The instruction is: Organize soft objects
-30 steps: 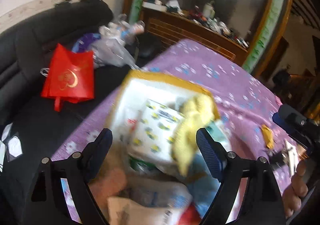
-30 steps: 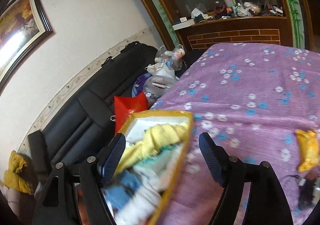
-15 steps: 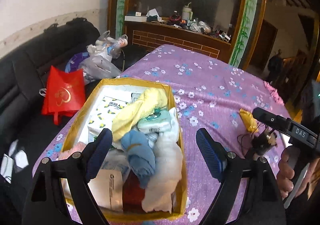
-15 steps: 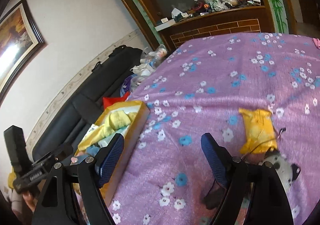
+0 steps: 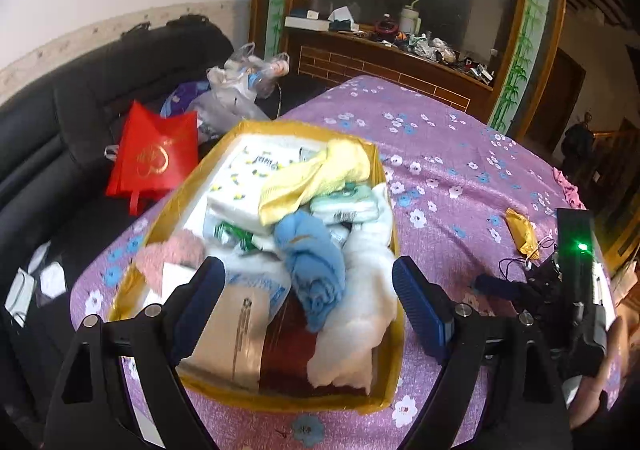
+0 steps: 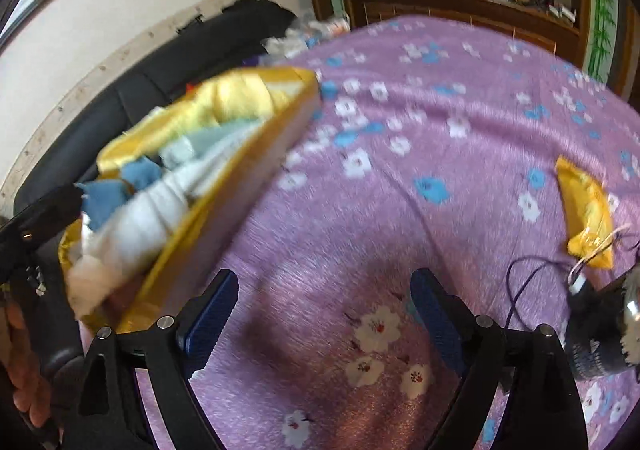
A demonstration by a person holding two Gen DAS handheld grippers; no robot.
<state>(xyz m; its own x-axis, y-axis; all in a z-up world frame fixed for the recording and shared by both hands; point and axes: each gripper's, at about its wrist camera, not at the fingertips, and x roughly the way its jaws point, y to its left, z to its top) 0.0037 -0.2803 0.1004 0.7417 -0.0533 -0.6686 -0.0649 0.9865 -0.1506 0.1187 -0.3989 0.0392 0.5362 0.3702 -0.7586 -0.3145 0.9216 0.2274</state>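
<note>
A gold-rimmed box [image 5: 384,350] sits on the purple flowered cloth [image 5: 440,153], filled with soft things: a yellow cloth [image 5: 312,173], a blue towel [image 5: 312,258], a white fluffy cloth [image 5: 356,322], a pink cloth [image 5: 168,254] and packets. My left gripper [image 5: 308,302] hovers open over the box's near end, nothing between its fingers. My right gripper [image 6: 324,310] hangs low over bare cloth to the right of the box [image 6: 224,185], its jaws opening with nothing between them. A yellow packet [image 6: 584,205] lies to the right.
A black sofa [image 5: 60,137] on the left holds a red bag [image 5: 156,153] and plastic bags [image 5: 236,93]. A small black device with wires [image 6: 592,314] lies near the yellow packet. A wooden counter [image 5: 384,57] with clutter stands behind the table.
My right gripper swung right away from the box and dropped close to the cloth, its jaws widening. My left gripper drew back, so the whole box now shows.
</note>
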